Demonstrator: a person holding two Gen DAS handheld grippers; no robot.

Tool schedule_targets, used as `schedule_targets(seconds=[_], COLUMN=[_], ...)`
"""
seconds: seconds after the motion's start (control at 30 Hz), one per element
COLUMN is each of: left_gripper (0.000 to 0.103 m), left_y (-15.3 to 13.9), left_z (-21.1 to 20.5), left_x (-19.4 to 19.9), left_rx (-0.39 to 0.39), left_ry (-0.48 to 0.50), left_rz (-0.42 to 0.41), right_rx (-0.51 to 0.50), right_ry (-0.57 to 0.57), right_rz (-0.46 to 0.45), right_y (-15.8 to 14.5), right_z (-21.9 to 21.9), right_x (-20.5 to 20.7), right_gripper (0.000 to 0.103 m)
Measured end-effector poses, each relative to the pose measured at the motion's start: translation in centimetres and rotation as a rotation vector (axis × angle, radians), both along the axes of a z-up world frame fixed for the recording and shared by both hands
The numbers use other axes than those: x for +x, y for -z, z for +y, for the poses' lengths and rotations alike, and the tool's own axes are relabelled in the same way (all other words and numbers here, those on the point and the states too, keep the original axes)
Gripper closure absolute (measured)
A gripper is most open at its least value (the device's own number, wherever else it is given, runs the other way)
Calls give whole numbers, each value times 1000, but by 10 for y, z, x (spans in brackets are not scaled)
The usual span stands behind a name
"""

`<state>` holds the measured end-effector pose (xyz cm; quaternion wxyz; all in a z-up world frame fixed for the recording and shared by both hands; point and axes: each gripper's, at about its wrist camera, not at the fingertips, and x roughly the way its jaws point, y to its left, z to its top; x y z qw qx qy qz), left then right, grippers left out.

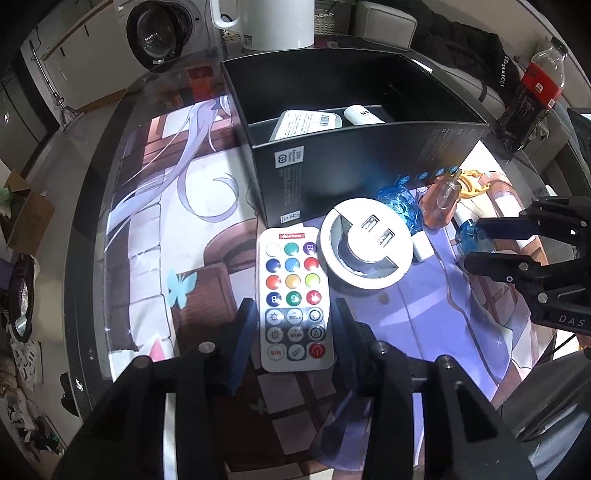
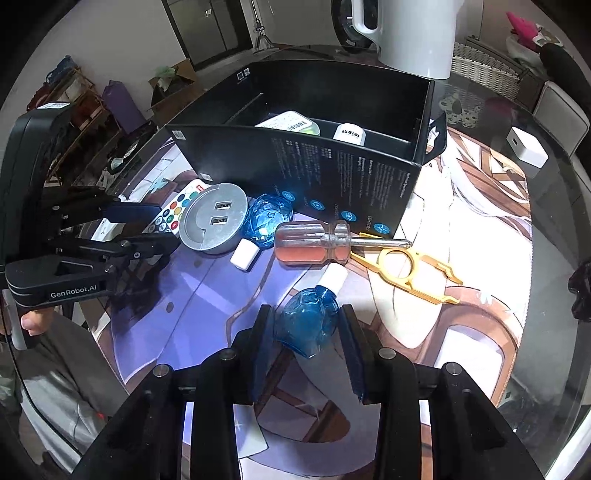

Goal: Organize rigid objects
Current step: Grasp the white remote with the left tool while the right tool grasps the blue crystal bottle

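White kettle (image 2: pixel 410 33), cola bottle (image 1: pixel 532 92)

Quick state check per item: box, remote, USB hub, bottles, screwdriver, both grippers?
Black box: open-topped, two items inside.
Remote: flat, between the open left gripper fingers.
USB hub: flat, ports up.
Blue bottle: lying, straddled by the open right gripper.
Screwdriver: lying.

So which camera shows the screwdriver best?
The right wrist view: the screwdriver lies side-on, handle to tip, beside the box. The left wrist view shows only its handle, end-on.
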<state>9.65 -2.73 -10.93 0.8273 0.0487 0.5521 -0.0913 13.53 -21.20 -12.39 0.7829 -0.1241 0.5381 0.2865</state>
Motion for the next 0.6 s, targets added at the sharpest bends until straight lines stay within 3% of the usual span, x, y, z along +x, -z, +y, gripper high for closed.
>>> schedule_targets(seconds=[0.1, 0.2, 0.4, 0.6], left_gripper=[52, 65, 65, 65], left_y=[1, 0, 0, -11], left_z=[0, -1, -4, -2], left_x=[3, 5, 7, 3], left_rx=[7, -8, -9, -10], left_ry=[-10, 1, 0, -6], left_rz=[-7, -6, -1, -35], right_rx=[4, 3, -24, 10], right_ry=[4, 4, -6, 20], right_rz=[-1, -4, -21, -55], right_y=[0, 1, 1, -12], right_z=[0, 2, 9, 3], right_x=[1, 1, -2, -2], right_gripper=[67, 67, 68, 69])
